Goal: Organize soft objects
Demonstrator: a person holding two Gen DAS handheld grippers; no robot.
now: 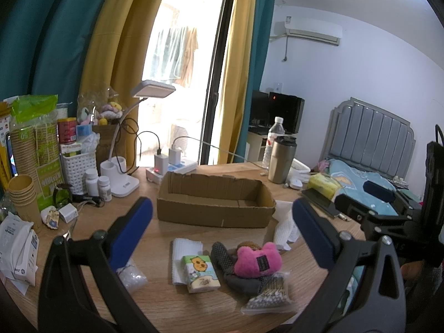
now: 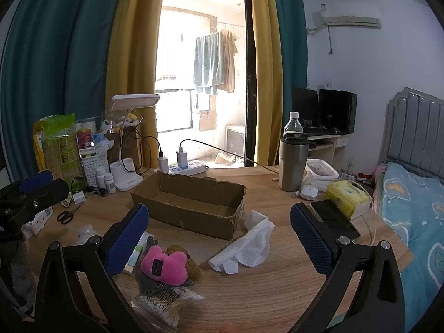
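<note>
table (image 1: 194, 313): wooden top is carrying everything; back edge is crowding with cups, bottles, a lamp and chargers, none of it part of the sorting as far as i can judge.
cardboard box (image 1: 216, 216): is sitting open-topped in the middle of the table, and its floor is showing bare in both views, so nothing is lying in it yet.
left gripper (image 1: 222, 233): is hovering with jaws spread wide, holding nothing, the soft pile lying below and between them.
right gripper (image 2: 219, 238): is likewise gaping wide and empty, aiming over the white cloth toward the box.
white cloth (image 2: 247, 247): is lying crumpled just beside the box's near right corner.
pink plush (image 1: 256, 260): is resting on top of a grey fabric piece (image 1: 222, 255), with something brown peeking out behind it.
folded white towel (image 1: 183, 249): is lying flat, with a tissue pack (image 1: 201, 273) partly on top of it.
cotton swab bag (image 2: 166, 305): is touching the front of the grey piece.
progress: seems to be just beginning; every soft item is waiting outside the box.
hard to make out: the brown thing under the plush is mostly hidden; a clear crinkled bag by the left jaw is blurring; the gripper bodies are cutting off the table's near edge.
</note>
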